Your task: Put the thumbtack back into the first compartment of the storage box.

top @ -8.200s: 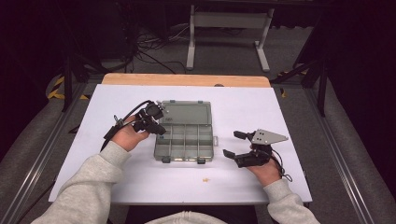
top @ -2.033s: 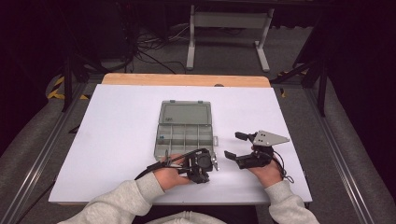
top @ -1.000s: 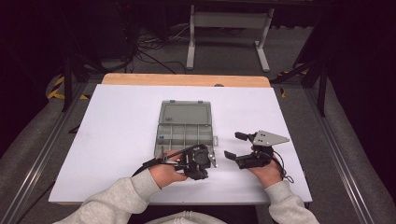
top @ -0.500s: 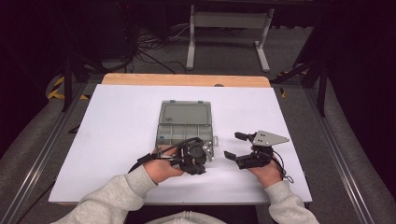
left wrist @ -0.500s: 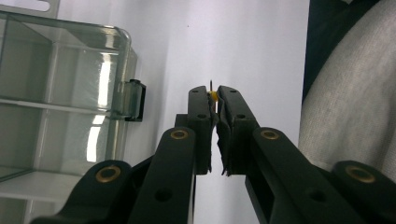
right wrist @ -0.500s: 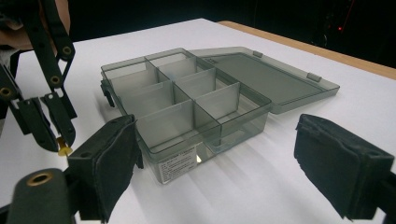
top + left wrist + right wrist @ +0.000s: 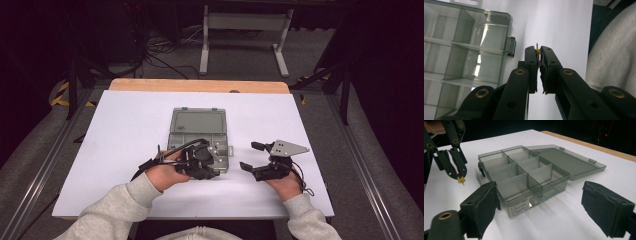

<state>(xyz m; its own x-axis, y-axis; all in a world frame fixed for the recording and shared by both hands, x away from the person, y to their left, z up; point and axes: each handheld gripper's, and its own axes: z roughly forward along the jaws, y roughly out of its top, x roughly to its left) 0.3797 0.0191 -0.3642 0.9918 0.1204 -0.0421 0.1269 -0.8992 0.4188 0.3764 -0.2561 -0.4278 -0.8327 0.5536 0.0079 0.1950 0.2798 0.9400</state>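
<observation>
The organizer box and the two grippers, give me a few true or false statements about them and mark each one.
1. The left gripper is shut on a yellow pushpin. True.
2. The organizer box has its lid closed. False: the lid lies open flat behind it.
3. The right gripper holds the box's front wall. False: its fingers are spread wide, gripping nothing.
4. The box's compartments look empty. True.
5. The pushpin is already inside a compartment. False: it is held outside the box, near its latch side.

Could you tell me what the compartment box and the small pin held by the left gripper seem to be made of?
The compartment box looks like smoky, glossy translucent plastic: the table shows through its walls. The pin, pinched in the left gripper, seems to have a yellow plastic head and a thin, probably metal, point.
</observation>
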